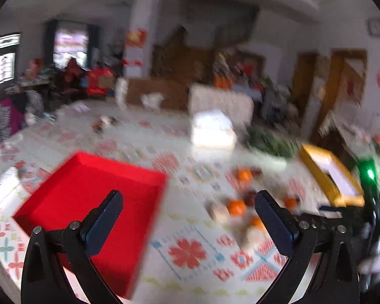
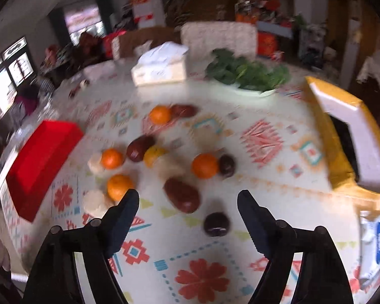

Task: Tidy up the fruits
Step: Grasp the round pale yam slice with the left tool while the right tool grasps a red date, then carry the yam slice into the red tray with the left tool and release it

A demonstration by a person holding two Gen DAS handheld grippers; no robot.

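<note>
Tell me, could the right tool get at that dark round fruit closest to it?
Probably yes. The right tool is open and empty, and the dark round fruit lies just ahead between its fingers, apart from the other fruit, with nothing in between.

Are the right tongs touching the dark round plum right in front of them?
Apart. In the right wrist view, the right tongs are open, and patterned tablecloth shows between each finger and the dark plum.

Motion blur leaves no text, label or number readable on anything.
</note>
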